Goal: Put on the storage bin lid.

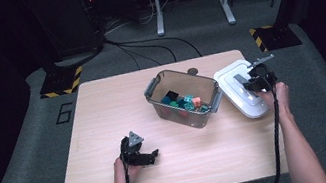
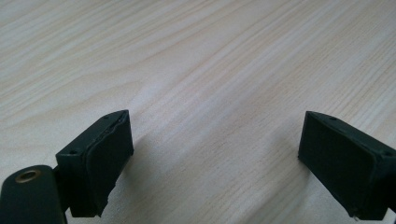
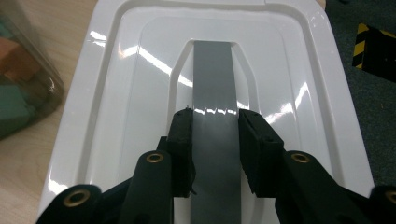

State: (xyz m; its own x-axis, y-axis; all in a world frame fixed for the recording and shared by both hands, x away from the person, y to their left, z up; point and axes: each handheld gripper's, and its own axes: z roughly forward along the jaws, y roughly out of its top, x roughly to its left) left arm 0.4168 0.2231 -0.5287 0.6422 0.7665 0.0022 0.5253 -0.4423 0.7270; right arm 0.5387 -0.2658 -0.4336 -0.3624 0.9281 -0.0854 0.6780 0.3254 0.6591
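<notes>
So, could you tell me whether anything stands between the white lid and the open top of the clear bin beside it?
Nothing visible does. The right gripper is shut on the grey handle of the white lid, which sits right beside the clear bin. The bin's top is open, with only coloured blocks low inside.

Likely lab: hazard-striped stand bases (image 1: 62,82), floor cables (image 1: 142,44), grey carpet (image 1: 22,167), dark surroundings.

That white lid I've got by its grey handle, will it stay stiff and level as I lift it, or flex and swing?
The white lid looks like moulded hard plastic with ribbed steps, so probably stiff and light. Its glossy surface hints at slipperiness, but the right gripper is clamped on the flat grey handle. Gripped at one central strip, it may tilt somewhat.
</notes>
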